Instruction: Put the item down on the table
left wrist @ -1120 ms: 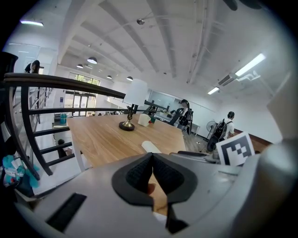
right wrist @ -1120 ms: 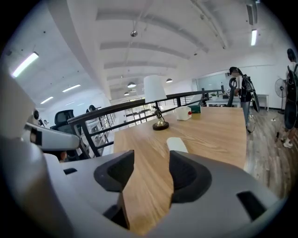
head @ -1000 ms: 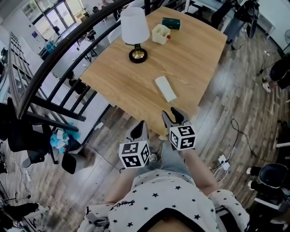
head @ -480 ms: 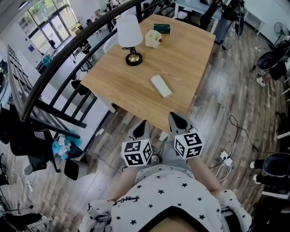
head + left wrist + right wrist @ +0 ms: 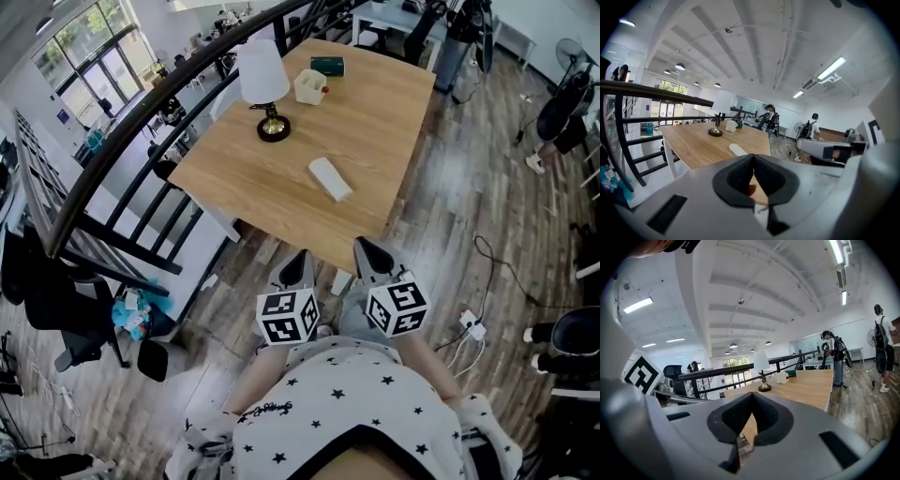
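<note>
A white oblong item (image 5: 330, 178) lies flat on the wooden table (image 5: 375, 122), near its front edge, with nothing touching it. In the left gripper view the white item (image 5: 738, 149) shows just beyond the jaws. My left gripper (image 5: 300, 267) and right gripper (image 5: 367, 255) hang side by side in front of my body, off the table's near edge and over the floor. Both are shut with nothing between the jaws, as the left gripper (image 5: 752, 157) and right gripper (image 5: 752, 401) also show in their own views.
A lamp (image 5: 263, 80) with a white shade, a white box (image 5: 309, 86) and a green box (image 5: 327, 65) stand at the table's far end. A black railing (image 5: 122, 141) runs along the left. Cables (image 5: 487, 262) lie on the wooden floor at the right; people stand farther off.
The right gripper's jaws have gone from apart to shut. Both grippers have drawn back from the table edge, and the table now sits farther off in the head view.
</note>
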